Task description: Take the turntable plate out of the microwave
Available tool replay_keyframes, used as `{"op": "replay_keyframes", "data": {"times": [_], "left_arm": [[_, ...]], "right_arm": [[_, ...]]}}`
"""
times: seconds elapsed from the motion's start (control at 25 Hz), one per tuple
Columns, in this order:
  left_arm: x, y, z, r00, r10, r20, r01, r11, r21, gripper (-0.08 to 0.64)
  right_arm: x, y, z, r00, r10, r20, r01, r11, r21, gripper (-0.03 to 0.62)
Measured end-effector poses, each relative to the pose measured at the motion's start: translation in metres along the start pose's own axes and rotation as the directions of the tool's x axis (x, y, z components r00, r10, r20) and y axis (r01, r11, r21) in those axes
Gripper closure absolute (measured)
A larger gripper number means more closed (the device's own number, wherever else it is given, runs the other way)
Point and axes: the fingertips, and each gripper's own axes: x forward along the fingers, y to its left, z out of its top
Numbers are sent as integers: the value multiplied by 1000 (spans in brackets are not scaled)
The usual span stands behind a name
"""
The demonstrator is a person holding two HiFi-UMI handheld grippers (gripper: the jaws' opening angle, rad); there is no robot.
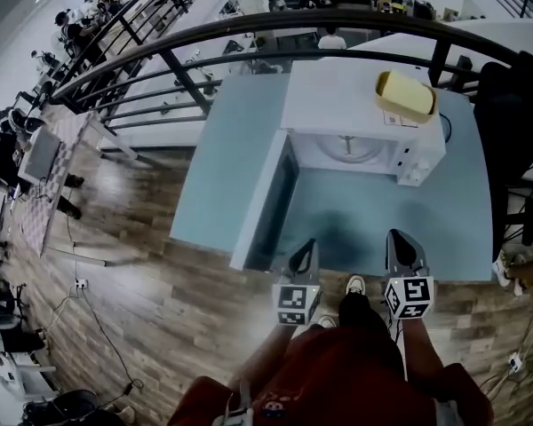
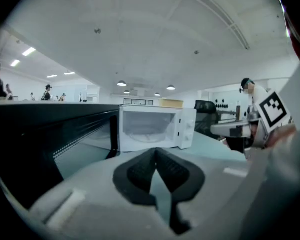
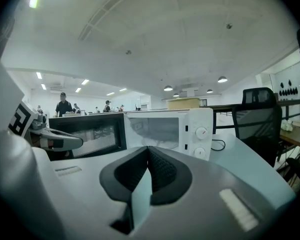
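The white microwave (image 1: 338,105) stands on the light blue table (image 1: 231,158) with its door (image 1: 265,204) swung open to the left. Inside the cavity lies the round glass turntable plate (image 1: 349,149), which also shows faintly in the left gripper view (image 2: 146,135). My left gripper (image 1: 309,247) and right gripper (image 1: 396,238) hover side by side over the table's near edge, short of the microwave. Both point at it, shut and empty. The shut tips of the left gripper (image 2: 156,151) and of the right gripper (image 3: 148,149) sit below the microwave front (image 3: 170,129).
A yellow box-like object (image 1: 406,96) rests on top of the microwave. A black railing (image 1: 249,38) runs behind the table. A black office chair (image 3: 260,119) stands to the right, and a cable (image 3: 221,145) lies on the table by the microwave. The floor is wood.
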Motion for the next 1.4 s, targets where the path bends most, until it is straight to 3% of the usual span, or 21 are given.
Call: {"op": "replay_keyframes", "data": {"times": [0.28,0.72,1.4], "left_arm": [[56,-7,30,1000,29,11,-29,998,49,561],[133,0,60,996,74,39,-77,995,64,561],[190,15,71,989,142,38,-145,985,97,561]], "right_arm": [[35,-51,25,999,14,37,-14,1000,8,591],[91,-113,45,999,28,46,-28,1000,-7,591],[152,-132,44,990,132,42,-130,991,-42,591]]}}
